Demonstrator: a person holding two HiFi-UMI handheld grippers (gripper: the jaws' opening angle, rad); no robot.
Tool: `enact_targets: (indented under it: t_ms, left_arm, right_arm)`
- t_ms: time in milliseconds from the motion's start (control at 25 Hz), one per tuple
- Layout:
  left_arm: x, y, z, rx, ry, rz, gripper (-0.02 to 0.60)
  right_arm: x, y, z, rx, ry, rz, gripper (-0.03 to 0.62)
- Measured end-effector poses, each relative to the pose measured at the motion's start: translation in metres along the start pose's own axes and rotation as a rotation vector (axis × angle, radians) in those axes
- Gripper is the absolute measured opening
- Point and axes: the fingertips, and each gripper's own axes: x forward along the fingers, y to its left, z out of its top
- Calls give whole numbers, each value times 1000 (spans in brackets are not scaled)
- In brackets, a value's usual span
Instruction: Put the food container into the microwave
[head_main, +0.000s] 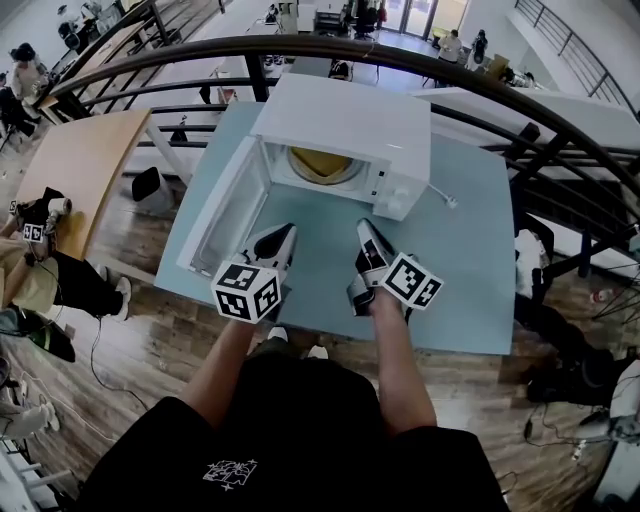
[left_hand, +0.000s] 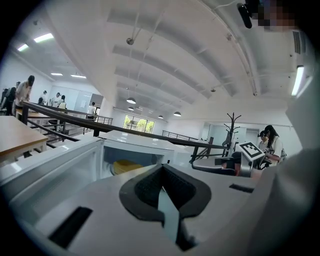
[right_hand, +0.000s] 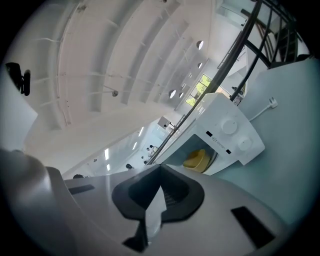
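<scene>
well beyond both closed jaws, food container (head_main: 320, 163) sits inside microwave (head_main: 345, 125).

One microwave (head_main: 345, 125), one yellow container (head_main: 320, 163) — perhaps a bowl — two grippers: left gripper (head_main: 285, 235), right gripper (head_main: 364, 230).

Open door (head_main: 226, 215) bounds the left approach; food container (head_main: 320, 164) apparently fills the microwave (head_main: 345, 122).
</scene>
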Motion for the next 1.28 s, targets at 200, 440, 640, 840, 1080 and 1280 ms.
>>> enact_targets:
  t_ms: [200, 440, 640, 840, 1080, 1280]
  left_arm:
    - [-5, 1, 9, 24, -15, -8, 6]
    - [-12, 3, 30, 52, -52, -36, 6]
    - [-19, 6, 50, 64, -74, -71, 6]
    - [-27, 14, 67, 61, -98, -92, 6]
    - [-38, 23, 91, 59, -140, -114, 6]
    - [-48, 32, 105, 61, -169, -123, 6]
  right_arm:
    - [-2, 14, 7, -52, -11, 13, 6]
    - [-5, 38, 16, -191, -39, -14, 6]
    - [-10, 65, 28, -287, -80, -30, 6]
    - [-12, 89, 36, -394, -106, -54, 6]
    - [-11, 118, 41, -531, -119, -87, 6]
    - [-11, 139, 43, -587, -141, -96, 6]
